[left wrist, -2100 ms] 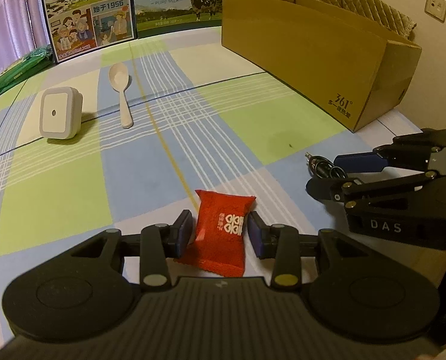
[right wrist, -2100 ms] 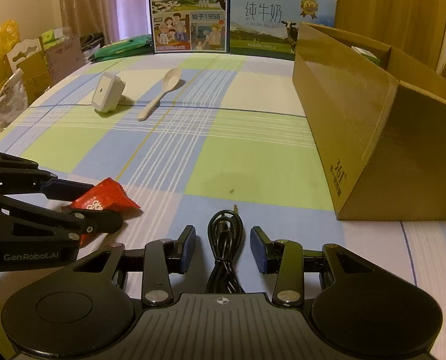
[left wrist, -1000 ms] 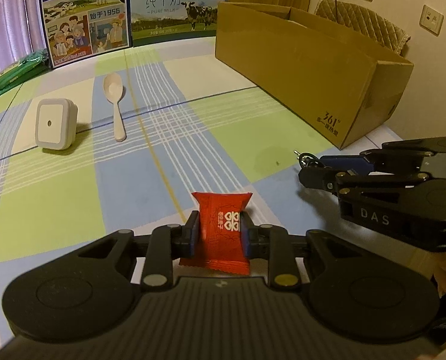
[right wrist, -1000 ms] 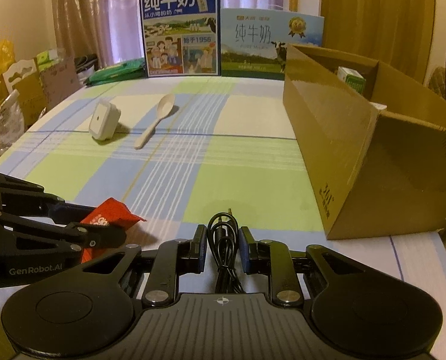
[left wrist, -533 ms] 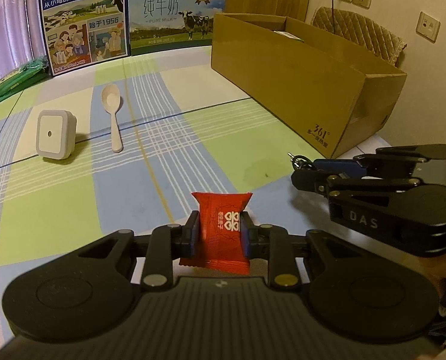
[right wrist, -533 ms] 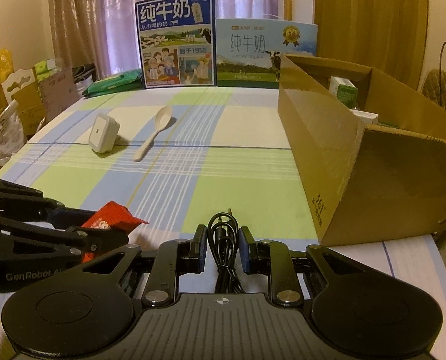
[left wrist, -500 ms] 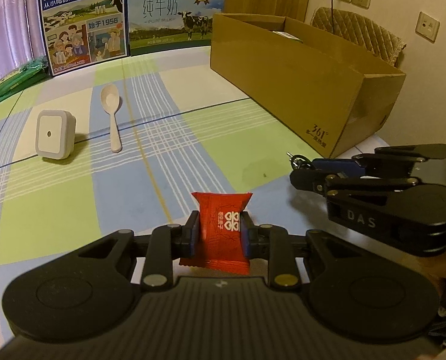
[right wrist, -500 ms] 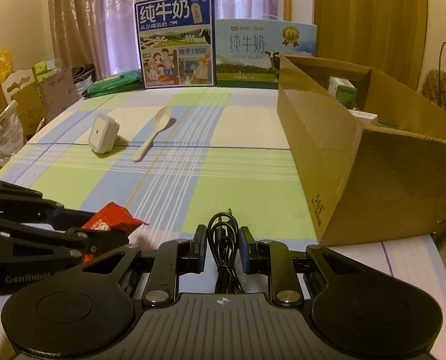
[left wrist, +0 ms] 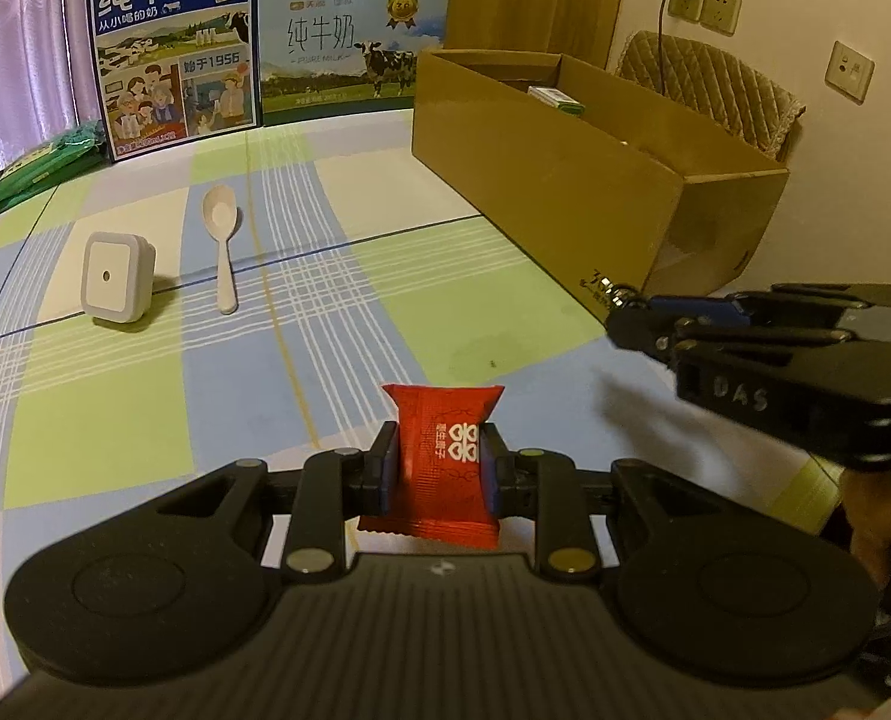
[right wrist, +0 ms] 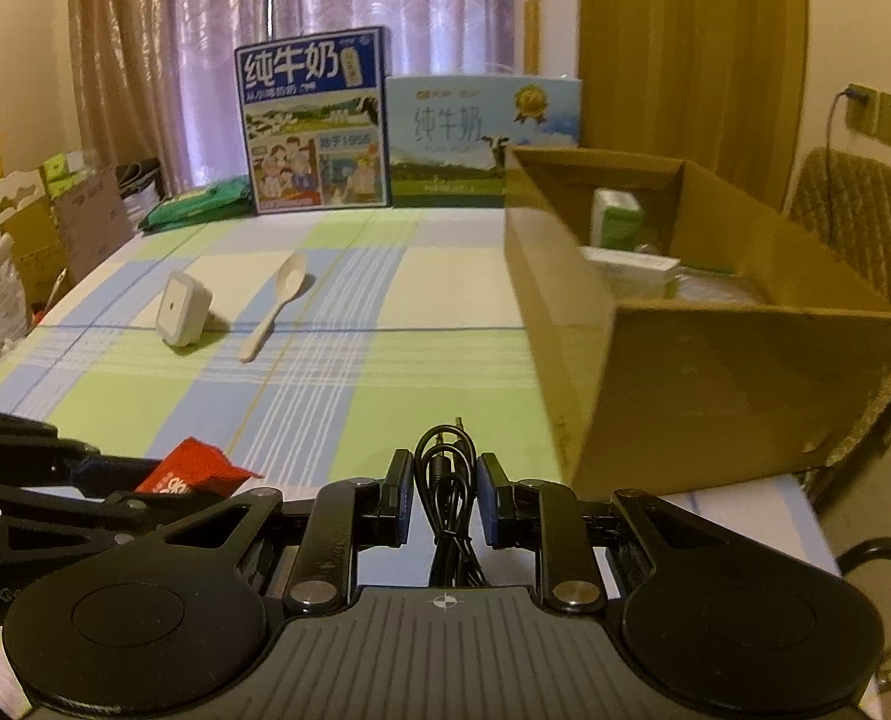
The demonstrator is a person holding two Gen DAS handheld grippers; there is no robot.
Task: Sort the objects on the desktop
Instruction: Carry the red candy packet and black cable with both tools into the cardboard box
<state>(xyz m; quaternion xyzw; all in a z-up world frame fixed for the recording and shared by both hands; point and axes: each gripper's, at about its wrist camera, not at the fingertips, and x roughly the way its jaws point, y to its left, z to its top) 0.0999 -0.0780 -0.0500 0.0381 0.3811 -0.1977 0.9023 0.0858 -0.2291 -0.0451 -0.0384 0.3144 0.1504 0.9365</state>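
Note:
My left gripper (left wrist: 439,468) is shut on a red snack packet (left wrist: 442,450), held above the checked tablecloth. In the right wrist view that packet (right wrist: 190,471) shows at the lower left. My right gripper (right wrist: 445,495) is shut on a coiled black audio cable (right wrist: 448,480), also lifted off the table. From the left wrist view the right gripper (left wrist: 643,318) hangs at the right, near the front corner of the open cardboard box (left wrist: 595,192). A white spoon (left wrist: 223,240) and a white square night light (left wrist: 115,279) lie farther back on the left.
The cardboard box (right wrist: 673,348) holds a green-white carton (right wrist: 616,219) and other flat packs. Two milk cartons (left wrist: 175,48) stand at the table's far edge, with green packets (left wrist: 43,165) to their left. A padded chair (right wrist: 859,222) stands beyond the box.
Both grippers closed on their objects, the left on the packet and the right on the cable, then rose off the table. The right gripper has moved up toward the box.

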